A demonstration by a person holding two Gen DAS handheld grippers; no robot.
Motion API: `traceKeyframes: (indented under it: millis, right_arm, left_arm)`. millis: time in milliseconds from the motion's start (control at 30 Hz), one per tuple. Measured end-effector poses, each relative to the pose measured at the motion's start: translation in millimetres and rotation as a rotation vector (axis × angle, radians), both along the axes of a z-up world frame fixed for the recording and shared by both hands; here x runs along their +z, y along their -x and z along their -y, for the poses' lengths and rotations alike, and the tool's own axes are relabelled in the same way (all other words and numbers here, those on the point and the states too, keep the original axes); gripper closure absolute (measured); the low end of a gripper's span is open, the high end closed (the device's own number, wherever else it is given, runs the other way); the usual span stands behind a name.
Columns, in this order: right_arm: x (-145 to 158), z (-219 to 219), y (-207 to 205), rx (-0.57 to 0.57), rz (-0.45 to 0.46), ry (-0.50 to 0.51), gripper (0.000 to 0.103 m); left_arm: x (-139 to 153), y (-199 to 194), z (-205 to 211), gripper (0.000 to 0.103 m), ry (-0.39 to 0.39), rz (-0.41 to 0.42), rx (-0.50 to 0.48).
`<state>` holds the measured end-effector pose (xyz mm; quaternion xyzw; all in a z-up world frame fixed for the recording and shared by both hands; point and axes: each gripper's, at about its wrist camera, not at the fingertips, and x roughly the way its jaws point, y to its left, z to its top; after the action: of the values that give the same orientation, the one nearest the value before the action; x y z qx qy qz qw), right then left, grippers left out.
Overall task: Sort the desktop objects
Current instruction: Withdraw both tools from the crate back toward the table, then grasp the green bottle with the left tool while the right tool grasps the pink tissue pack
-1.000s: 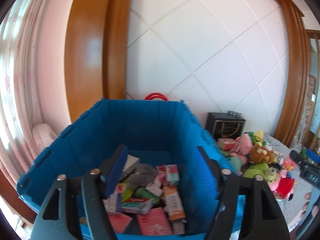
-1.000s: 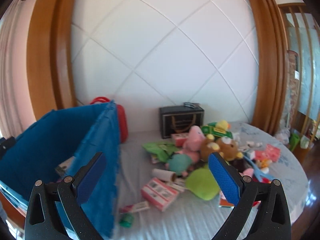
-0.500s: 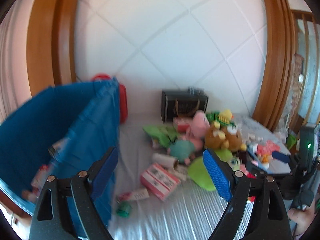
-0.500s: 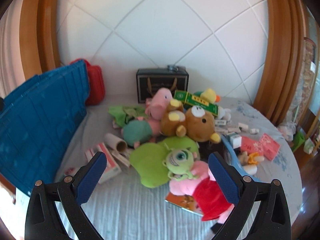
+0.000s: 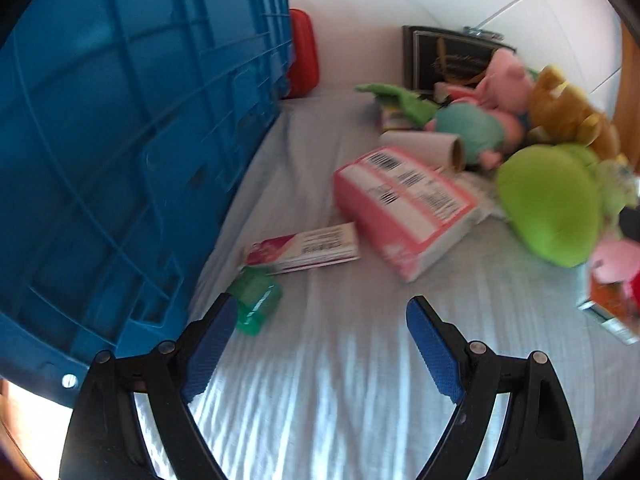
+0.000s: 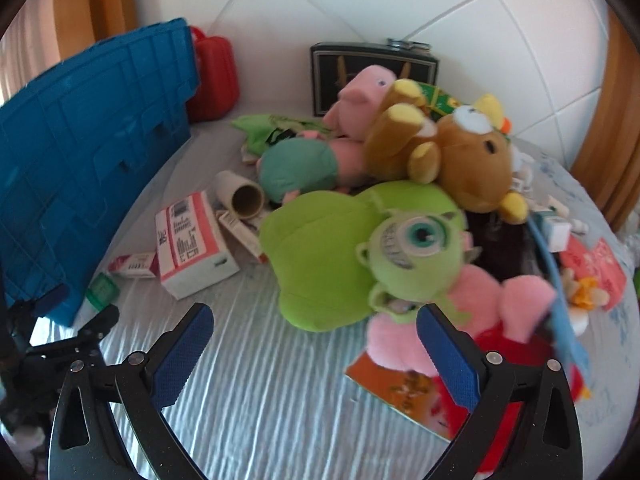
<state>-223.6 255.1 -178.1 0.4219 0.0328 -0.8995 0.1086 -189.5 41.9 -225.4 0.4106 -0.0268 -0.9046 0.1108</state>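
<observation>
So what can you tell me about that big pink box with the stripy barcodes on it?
The pink box looks like cardboard, pink with white panels, black barcodes and small print on its top face. It lies flat on the grey ribbed tablecloth, closed, not held by anything. A cardboard tube sits just behind it, and a flatter pink and white packet lies at its corner nearest the blue crate.

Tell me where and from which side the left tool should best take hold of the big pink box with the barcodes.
Probably across the pink box's two long side faces, coming down from above. It lies flat on the tablecloth, barcode face up. Its side toward the blue crate is clear, while a cardboard tube and papers crowd the far side. The left tool is open and empty.
</observation>
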Motion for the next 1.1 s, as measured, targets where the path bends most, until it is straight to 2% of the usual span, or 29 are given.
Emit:
traceKeyframes:
  millis: [100, 233, 333, 433, 467, 600, 667, 700, 800, 833, 933, 1000, 1100]
  right_arm:
    - [-15, 14, 9, 0.047, -0.026, 0.034, 0.0]
    - [-32, 39, 28, 0.116, -0.021, 0.084, 0.0]
    - [-39, 62, 38, 0.172, -0.031, 0.063, 0.0]
    - [-42, 81, 42, 0.238, -0.018, 0.081, 0.0]
    - [-43, 87, 42, 0.262, -0.017, 0.084, 0.0]
    - [-53, 108, 49, 0.308, -0.01, 0.064, 0.0]
    - [-60, 115, 57, 0.315, -0.004, 0.053, 0.0]
    - [-64, 118, 61, 0.32, 0.002, 0.047, 0.0]
    - [-78, 127, 74, 0.325, 0.015, 0.018, 0.0]
    - [-80, 129, 77, 0.329, 0.012, 0.009, 0.0]
    - [-89, 141, 81, 0.362, 0.025, -0.011, 0.0]
    - [-97, 145, 81, 0.359, 0.044, -0.035, 0.017]
    - [-98, 137, 80, 0.334, 0.063, -0.007, 0.019]
  left_arm:
    - [-24, 6, 13, 0.016, 0.036, -0.014, 0.037]
    - [-33, 14, 31, 0.016, 0.014, -0.06, 0.1]
    - [-35, 14, 45, 0.016, 0.02, -0.069, 0.168]
    - [-25, -4, 57, 0.016, 0.018, -0.136, 0.228]
    - [-24, -5, 61, 0.016, 0.009, -0.145, 0.22]
    - [-33, 17, 63, 0.016, 0.018, -0.084, 0.206]
    - [-40, 28, 68, 0.016, -0.026, -0.044, 0.209]
    - [-42, 30, 69, 0.019, -0.031, -0.037, 0.213]
    - [-50, 34, 68, 0.042, -0.063, -0.005, 0.182]
    - [-54, 36, 68, 0.047, -0.075, 0.01, 0.174]
    - [-56, 35, 66, 0.047, -0.076, 0.013, 0.159]
    - [-57, 36, 62, 0.047, -0.071, 0.015, 0.15]
    - [-56, 40, 52, 0.047, -0.068, 0.018, 0.119]
